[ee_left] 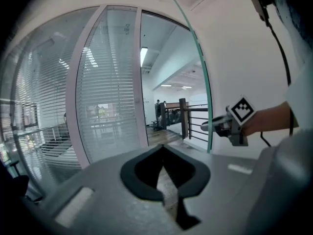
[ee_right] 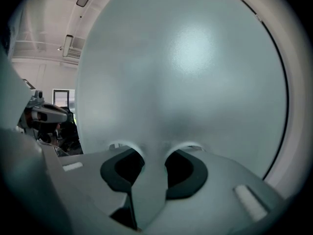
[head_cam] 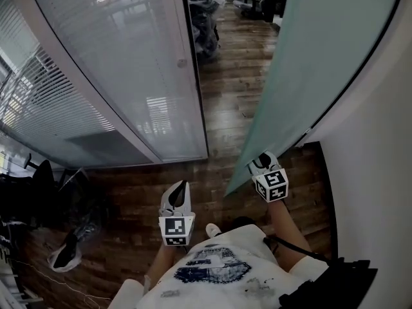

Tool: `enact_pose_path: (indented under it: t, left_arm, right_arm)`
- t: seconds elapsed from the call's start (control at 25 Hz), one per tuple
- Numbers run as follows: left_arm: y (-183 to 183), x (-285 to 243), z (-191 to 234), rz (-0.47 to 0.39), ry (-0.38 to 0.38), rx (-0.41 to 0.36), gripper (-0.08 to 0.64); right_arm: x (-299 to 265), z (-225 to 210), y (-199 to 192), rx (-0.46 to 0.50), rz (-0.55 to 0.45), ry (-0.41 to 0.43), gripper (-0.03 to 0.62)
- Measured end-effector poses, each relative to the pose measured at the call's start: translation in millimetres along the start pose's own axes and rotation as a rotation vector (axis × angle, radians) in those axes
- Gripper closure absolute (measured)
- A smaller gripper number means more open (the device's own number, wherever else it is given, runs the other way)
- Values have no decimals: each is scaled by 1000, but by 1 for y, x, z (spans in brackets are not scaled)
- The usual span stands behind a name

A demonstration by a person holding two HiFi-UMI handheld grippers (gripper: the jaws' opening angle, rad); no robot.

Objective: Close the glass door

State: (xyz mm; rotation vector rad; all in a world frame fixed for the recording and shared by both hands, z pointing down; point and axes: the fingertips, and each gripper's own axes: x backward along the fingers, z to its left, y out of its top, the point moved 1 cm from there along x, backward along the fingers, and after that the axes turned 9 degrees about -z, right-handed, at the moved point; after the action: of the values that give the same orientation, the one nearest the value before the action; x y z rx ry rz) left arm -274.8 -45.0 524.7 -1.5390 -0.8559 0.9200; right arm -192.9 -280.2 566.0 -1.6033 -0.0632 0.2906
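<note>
Looking for the glass door point(head_cam: 315, 56) first: where does it stand? — colleague

It stands open, a frosted pane slanting across the upper right of my head view. To the door's left is the doorway gap, with wooden floor point(head_cam: 225, 102) running through it. Beyond that gap is a glazed partition point(head_cam: 116, 63) with blinds. On the door's other side is a white wall point(head_cam: 373, 172). — me

And the right tongs point(head_cam: 261, 164)? — colleague

They sit at the door's free edge. In the right gripper view the glass runs straight between the two pads point(ee_right: 117, 173). Both pads lie against it, one on each face, so the jaws stand partly apart, closed on the pane's thickness. I have hold of the door there. — me

What about the left tongs point(head_cam: 182, 187)? — colleague

They hang to the left of the door, clear of it, above the floor in front of the doorway gap. In the left gripper view their tips meet in a point with nothing between them, only floor showing behind. That view also catches the door's green edge curving up, the right tongs on it, and a dark railing point(ee_left: 193, 124) past the door. — me

Anything else near the door? — colleague

A dark heap point(head_cam: 205, 18) lies on the floor beyond the doorway gap; I cannot tell what it is. — me
</note>
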Motion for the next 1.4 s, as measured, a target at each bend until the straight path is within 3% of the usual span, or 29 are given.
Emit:
enact_pose_path:
  t: [0.48, 1.04, 1.4]
  left_arm:
    - [-19, 1, 44, 28, 82, 37, 558]
    - [-18, -41, 114, 61, 155, 21, 558]
    - [-8, -87, 137, 54, 155, 5, 558]
  right_arm:
    - [-60, -7, 10, 5, -20, -44, 477]
    - [-124, -18, 23, 22, -62, -89, 476]
    - [-165, -23, 28, 27, -69, -107, 474]
